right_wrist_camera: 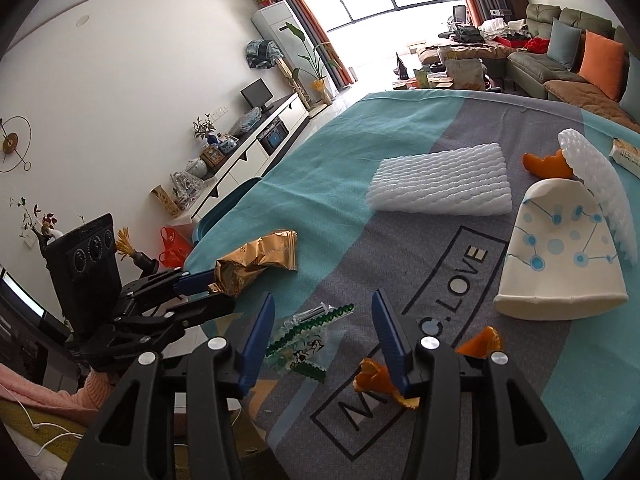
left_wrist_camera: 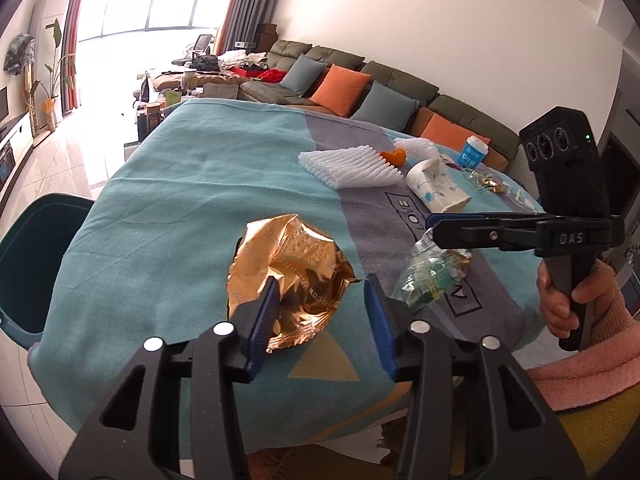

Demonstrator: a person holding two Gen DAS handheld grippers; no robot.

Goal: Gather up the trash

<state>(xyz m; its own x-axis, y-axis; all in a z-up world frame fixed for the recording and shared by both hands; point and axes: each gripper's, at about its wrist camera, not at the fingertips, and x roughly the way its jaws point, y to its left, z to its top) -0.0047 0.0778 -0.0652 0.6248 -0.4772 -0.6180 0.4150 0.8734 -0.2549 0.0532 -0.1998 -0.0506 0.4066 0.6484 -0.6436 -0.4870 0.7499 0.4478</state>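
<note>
A crumpled gold foil wrapper lies on the teal and grey tablecloth near the table's front edge. My left gripper stands open around its near end; the left pad overlaps the foil and the right pad is clear of it. To its right lies a clear wrapper with green zigzag edges. My right gripper is open just above it, the wrapper showing between its fingers. A torn orange peel lies by its right finger.
Farther back lie a white foam sheet, a crushed paper cup, more orange peel, foam netting, a blue-and-white cup and small wrappers. A dark teal bin or chair stands off the left edge.
</note>
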